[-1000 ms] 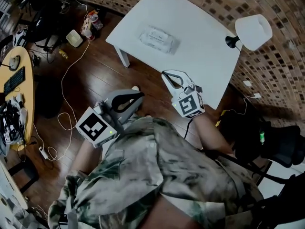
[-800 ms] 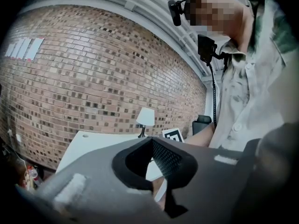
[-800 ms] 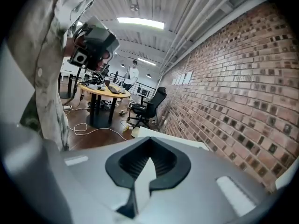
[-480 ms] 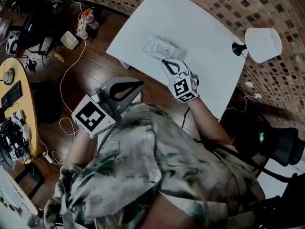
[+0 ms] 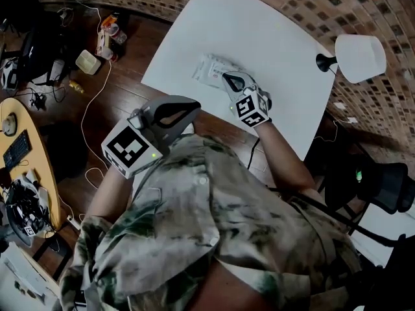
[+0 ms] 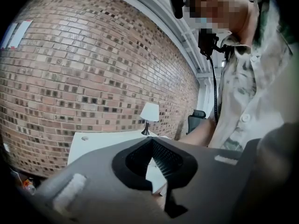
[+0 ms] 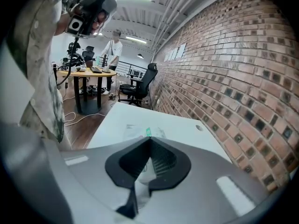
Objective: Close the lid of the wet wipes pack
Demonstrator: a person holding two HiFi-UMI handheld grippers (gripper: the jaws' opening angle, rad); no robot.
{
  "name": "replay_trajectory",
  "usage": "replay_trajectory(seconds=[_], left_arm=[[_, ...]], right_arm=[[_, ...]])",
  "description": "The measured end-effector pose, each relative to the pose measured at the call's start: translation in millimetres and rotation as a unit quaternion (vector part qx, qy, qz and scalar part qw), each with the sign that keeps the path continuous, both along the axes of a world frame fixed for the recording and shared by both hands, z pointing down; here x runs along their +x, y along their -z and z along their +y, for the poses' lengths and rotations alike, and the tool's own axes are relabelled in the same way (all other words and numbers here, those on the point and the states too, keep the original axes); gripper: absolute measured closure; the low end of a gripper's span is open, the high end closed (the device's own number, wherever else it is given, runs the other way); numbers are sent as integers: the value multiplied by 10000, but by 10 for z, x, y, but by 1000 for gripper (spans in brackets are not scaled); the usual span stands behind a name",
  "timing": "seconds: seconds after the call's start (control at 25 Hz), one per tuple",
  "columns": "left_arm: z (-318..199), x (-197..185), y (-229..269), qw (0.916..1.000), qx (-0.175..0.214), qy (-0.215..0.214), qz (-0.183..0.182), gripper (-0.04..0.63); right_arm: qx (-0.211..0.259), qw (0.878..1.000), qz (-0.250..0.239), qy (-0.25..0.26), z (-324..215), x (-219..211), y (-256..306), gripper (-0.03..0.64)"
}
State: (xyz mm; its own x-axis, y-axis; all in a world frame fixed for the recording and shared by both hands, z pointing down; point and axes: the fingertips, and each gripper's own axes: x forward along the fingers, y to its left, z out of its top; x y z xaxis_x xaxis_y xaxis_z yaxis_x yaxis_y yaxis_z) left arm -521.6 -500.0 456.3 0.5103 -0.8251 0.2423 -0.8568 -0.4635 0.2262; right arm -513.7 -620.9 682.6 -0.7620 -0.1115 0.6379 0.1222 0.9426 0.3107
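Near the table's (image 5: 272, 37) near edge, somewhat toward its left corner, lies the pack (image 5: 209, 65), flat and pale, with nothing else beside it; a lamp (image 5: 360, 57) stands well apart at the far right corner. The right gripper (image 5: 228, 76) hangs with its tips over the pack's near end. Its own view shows the jaws brought together tip to tip with nothing between them, and the pack (image 7: 141, 133) just beyond them, a small green mark on its top. The left gripper (image 5: 194, 105) is held off the table, by the person's chest, jaws likewise closed and empty.

Whether the lid stands up or lies half down is too small to tell.

The pack looks like a soft film pouch: light, yielding under pressure and likely to slide on the smooth tabletop if pushed sideways. The lid, if of the usual kind, would be the one stiff part. No grasp seems needed. A closed jaw tip pressed straight down on the lid's free edge should seat it. If the pouch skates, the left gripper could pin its far end against the table.
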Motion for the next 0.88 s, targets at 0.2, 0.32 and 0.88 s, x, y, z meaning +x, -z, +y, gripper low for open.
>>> replay_trajectory(seconds=[0.2,0.32,0.88], left_arm=[[-105,-79,-44,9999,-7,-49,90,595],[-131,-113,-67,9999,8,-65,158,595],[-169,-273,-171,9995,-126,75,264,595]], right_arm=[[-100,9997,192,-104,-170,-57,-114,611],[-147,9993,311,-132,-231,-72,-181,611],[-622,9954,686,-230,-310,-82,-314,615]])
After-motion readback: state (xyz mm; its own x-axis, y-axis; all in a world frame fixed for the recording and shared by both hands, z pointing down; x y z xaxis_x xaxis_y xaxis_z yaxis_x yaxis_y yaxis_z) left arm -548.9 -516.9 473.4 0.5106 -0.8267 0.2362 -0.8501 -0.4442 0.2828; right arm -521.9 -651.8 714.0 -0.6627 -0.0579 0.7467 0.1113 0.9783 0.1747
